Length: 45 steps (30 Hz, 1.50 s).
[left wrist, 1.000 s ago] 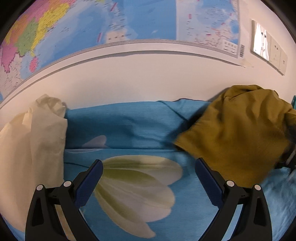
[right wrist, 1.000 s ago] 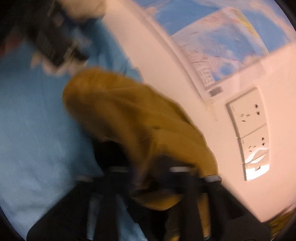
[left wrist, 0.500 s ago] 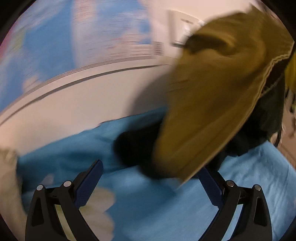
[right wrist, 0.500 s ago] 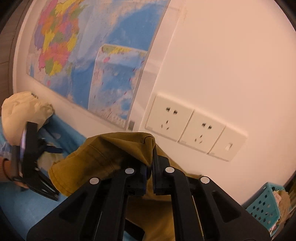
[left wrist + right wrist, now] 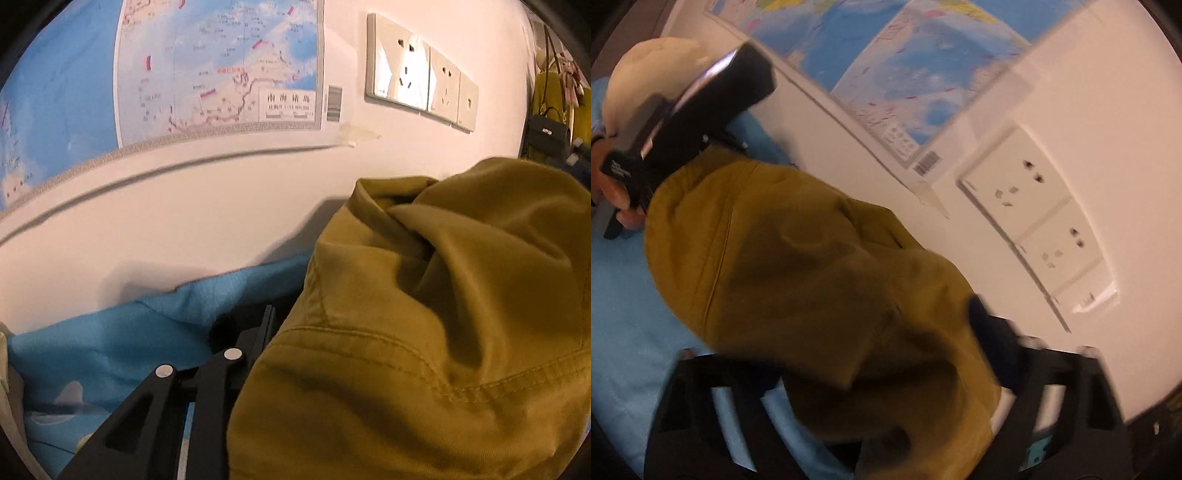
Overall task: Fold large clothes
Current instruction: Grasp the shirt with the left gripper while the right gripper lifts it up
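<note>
- The wall (image 5: pixel 229 225) is white and fills the back of both views.
- The sheet (image 5: pixel 110 354) is blue with a pale flower print; it covers the surface below the wall and meets the wall at its far edge.
- The map (image 5: pixel 177 70) hangs on the wall, its lower right corner taped down, with a barcode at that corner.
- The garment (image 5: pixel 436 332), mustard yellow with a stitched hem, is bunched over the sheet near its far edge, close to the wall, and fills the lower right of the left wrist view.
- A cream cloth (image 5: pixel 653 62) lies at the sheet's far left, against the wall.
- The sockets (image 5: pixel 417 74) sit in a row on the wall to the right of the map.
- The left gripper (image 5: pixel 273 328) has one finger showing at the garment's left edge; the other is hidden under the fabric, so the grip cannot be told.
- The right gripper (image 5: pixel 879 354) has its fingers spread wide, with the garment draped between and over them; the view is blurred.
</note>
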Tool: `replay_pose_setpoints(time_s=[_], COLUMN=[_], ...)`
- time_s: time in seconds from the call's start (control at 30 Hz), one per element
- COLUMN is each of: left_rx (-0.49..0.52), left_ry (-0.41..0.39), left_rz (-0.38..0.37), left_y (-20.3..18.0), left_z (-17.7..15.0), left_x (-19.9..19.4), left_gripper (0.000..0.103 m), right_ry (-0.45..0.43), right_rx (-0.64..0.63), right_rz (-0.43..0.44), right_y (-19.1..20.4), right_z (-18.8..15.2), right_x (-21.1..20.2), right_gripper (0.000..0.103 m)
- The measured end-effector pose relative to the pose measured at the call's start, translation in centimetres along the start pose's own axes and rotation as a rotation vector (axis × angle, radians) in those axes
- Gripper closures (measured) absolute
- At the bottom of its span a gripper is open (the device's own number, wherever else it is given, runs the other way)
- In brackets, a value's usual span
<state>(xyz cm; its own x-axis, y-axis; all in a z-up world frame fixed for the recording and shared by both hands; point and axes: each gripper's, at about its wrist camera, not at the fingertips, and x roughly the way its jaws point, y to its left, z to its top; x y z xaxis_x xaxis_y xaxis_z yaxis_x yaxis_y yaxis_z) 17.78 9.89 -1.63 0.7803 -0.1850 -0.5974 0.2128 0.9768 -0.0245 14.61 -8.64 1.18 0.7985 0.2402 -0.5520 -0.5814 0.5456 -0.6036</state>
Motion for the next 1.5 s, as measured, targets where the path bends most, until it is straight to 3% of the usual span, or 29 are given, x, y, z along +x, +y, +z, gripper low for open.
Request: replay_pose_setpoints(time_s=[0.03,0.07,0.13,0.23,0.27,0.37,0.43,0.57,0.6,0.67,0.7,0.73,0.77,0.8,0.87,0.97,1.07,1.23,1.33,1.47,1.5], left_rx=[0.0,-0.002,-0.01,-0.018,-0.021,0.023,0.098,0.192,0.211,0.222,0.199,0.148,0.113,0.086,0.116,0.147,0.189,0.131,0.104,0.077,0.08], left_ry=[-0.008,-0.012,-0.026,-0.097,-0.125,-0.152,-0.164,-0.166,-0.174,-0.18,-0.165,-0.11,-0.052,-0.036,-0.109,-0.196,-0.299,-0.492,-0.59,-0.705,-0.727], left_rz=[-0.002,-0.01,-0.015,-0.053,-0.103,-0.179,-0.186,-0.187,-0.158,-0.076,-0.049,-0.071,-0.125,-0.128,-0.09,-0.175,-0.202,-0.269,-0.266,-0.245,-0.23], left_y=[0.4,0.5,0.6,1.1,1.2,0.0,-2.0,-6.7,-8.0,-10.0,-10.0,-9.4,-8.9,-8.6,-9.3,-11.2,-14.1,-14.7,-13.3,-11.1,-12.5], left_z=[0.3,0.4,-0.3,-0.8,-1.0,-1.6,-2.2,-1.9,-1.5,-0.1,0.5,1.4,2.3,3.2,4.8,8.3,12.0,15.9,16.4,14.6,15.3], left_x=[-0.2,-0.6,-2.0,-4.0,-5.1,-6.6,-7.2,-6.7,-6.3,-4.3,-3.5,-2.3,-1.4,-1.1,-3.0,-7.6,-13.1,-23.5,-29.8,-38.8,-39.0], left_gripper=[0.081,0.079,0.069,0.028,0.023,0.017,0.01,0.009,0.009,0.012,0.032,0.076,0.1,0.101,0.102,0.102,0.103,0.103,0.103,0.103,0.103], right_ry=[0.007,-0.016,-0.113,-0.235,-0.266,-0.317,-0.334,-0.351,-0.354,-0.358,-0.361,-0.361,-0.36,-0.361,-0.357,-0.402,-0.474,-0.61,-0.681,-0.751,-0.778], right_rx=[0.065,0.118,0.263,0.502,0.565,0.648,0.713,0.756,0.762,0.775,0.789,0.804,0.818,0.833,0.844,0.878,0.845,0.76,0.713,0.669,0.661], right_rz=[0.03,0.047,0.041,0.028,0.038,0.004,0.0,-0.014,-0.011,-0.028,-0.027,-0.034,-0.045,-0.048,-0.106,-0.155,-0.233,-0.321,-0.342,-0.327,-0.31], right_y=[-1.1,-2.1,-5.4,-11.6,-13.4,-16.6,-18.4,-19.3,-19.7,-19.9,-20.3,-20.8,-21.2,-22.0,-23.1,-25.1,-26.4,-26.8,-25.8,-23.7,-22.9], right_z=[0.4,0.7,1.0,0.4,0.0,-0.9,-2.0,-3.6,-3.8,-5.0,-5.6,-6.4,-6.9,-7.7,-8.6,-9.2,-8.5,-5.6,-4.0,-3.0,-2.9], right_x=[0.1,-0.3,-2.9,-7.5,-8.9,-11.6,-13.4,-15.6,-15.6,-16.1,-16.6,-17.2,-17.8,-18.6,-20.4,-24.2,-29.8,-39.9,-45.3,-50.3,-51.6], right_gripper=[0.092,0.097,0.1,0.1,0.1,0.1,0.1,0.1,0.1,0.1,0.1,0.1,0.1,0.1,0.1,0.1,0.1,0.1,0.1,0.1,0.1])
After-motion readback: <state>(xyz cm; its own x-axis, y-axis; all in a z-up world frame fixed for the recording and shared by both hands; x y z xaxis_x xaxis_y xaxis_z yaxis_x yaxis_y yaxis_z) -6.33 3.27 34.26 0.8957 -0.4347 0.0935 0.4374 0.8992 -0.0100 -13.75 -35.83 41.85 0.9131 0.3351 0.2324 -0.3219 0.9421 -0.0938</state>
